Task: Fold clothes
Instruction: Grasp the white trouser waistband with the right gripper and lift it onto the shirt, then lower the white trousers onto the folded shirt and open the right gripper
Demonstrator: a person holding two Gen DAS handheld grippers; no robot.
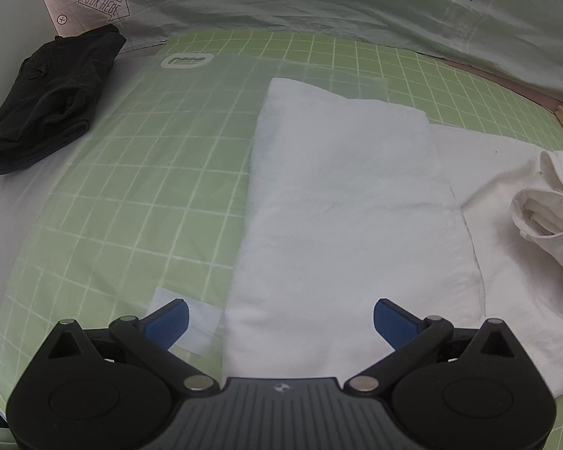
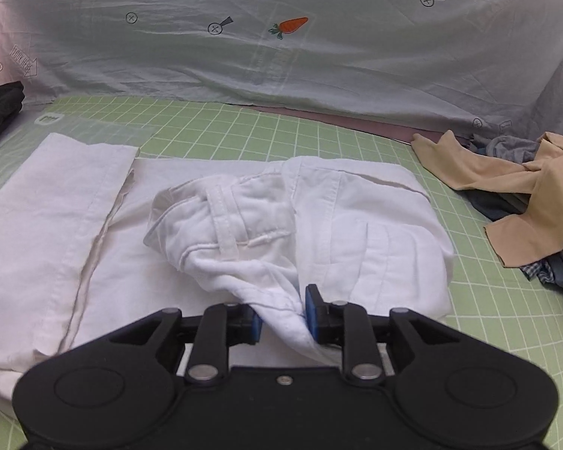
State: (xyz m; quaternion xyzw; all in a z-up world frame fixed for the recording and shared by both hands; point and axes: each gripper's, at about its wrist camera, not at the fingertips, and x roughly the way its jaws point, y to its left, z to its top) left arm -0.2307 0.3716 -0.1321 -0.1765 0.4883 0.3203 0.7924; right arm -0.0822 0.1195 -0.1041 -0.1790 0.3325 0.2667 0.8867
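White trousers [image 2: 244,225]: we see them spread on the green grid mat [image 2: 488,318], waistband bunched up.
Right gripper [image 2: 283,318]: we've clamped the waistband fabric — pads pinching it.
Left gripper [image 1: 281,322]: our fingers spread wide over the folded leg — gripping nothing.
Black garment [image 1: 48,101]: far left.
Clothes pile [image 2: 525,202]: far right.

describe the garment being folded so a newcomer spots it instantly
On the green grid mat, in front of the carrot-print sheet, lie white trousers, waistband bunched in the right gripper. They are the only white garment, between a black one and a tan-topped pile.
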